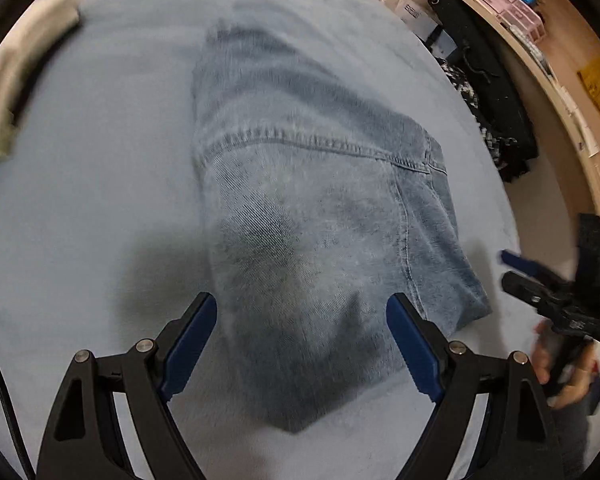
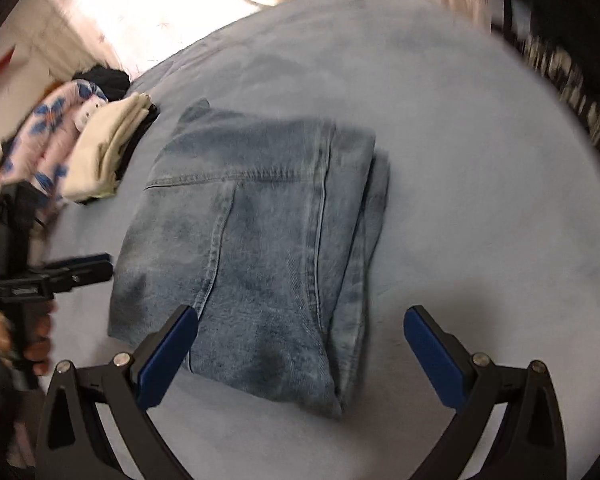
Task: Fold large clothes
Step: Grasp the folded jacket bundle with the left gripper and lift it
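Note:
A pair of blue jeans [image 1: 308,216] lies folded into a thick rectangle [image 2: 256,240] on a pale blue bed cover [image 1: 92,184]. My left gripper [image 1: 302,308] hovers over the near end of the jeans, jaws wide apart, nothing between the blue pads. My right gripper [image 2: 300,320] hangs above the near right corner of the folded jeans, also wide open and empty. Each gripper shows in the other's view: the right one [image 1: 516,264] at the right edge, held by a hand, and the left one [image 2: 96,266] at the left edge.
A folded cream garment [image 2: 108,148] [image 1: 16,72] and a floral pink one [image 2: 48,128] lie at the bed's far left. Dark clothes [image 1: 492,92] hang beside a wooden shelf [image 1: 540,52] with boxes at the right. The bed cover [image 2: 480,184] stretches right of the jeans.

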Demonstrator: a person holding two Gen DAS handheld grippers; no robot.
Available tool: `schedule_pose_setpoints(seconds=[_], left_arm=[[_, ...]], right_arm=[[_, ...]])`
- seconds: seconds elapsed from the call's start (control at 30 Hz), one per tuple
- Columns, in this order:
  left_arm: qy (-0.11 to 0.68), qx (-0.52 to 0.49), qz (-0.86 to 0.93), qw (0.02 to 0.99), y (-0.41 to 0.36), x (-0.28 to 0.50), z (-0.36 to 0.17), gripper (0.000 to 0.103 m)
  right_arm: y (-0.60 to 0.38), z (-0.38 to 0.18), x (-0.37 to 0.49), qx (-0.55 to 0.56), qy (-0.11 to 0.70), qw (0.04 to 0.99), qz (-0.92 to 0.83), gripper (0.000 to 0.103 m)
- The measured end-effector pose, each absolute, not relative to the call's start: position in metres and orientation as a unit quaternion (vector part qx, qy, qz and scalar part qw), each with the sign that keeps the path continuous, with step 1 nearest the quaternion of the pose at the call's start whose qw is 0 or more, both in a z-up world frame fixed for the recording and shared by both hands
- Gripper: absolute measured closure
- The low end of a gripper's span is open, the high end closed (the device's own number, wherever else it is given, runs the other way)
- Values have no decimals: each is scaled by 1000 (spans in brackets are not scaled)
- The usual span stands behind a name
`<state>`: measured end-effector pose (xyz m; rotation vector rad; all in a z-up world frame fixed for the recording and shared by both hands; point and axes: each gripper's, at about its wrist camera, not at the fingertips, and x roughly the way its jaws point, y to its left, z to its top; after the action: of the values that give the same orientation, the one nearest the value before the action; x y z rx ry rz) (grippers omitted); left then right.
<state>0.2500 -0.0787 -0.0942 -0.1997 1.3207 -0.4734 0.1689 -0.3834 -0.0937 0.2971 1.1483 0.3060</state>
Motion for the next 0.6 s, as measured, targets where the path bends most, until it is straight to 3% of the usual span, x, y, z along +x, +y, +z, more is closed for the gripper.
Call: schedule_pose_setpoints(seconds=[0.23,0.47,0.6], left_arm=[[609,-157,-250,736,-64,276,-136,16],[600,-192,-270,728,-69,297,-163,16],[601,-155,-268,737,-88,306,-167,9]], right_arm=[[-407,-160,198,280,560,756,191,0],[-388,-169,234,306,546,735,263,2],[-382,-175,253,308,549,730,267,8]])
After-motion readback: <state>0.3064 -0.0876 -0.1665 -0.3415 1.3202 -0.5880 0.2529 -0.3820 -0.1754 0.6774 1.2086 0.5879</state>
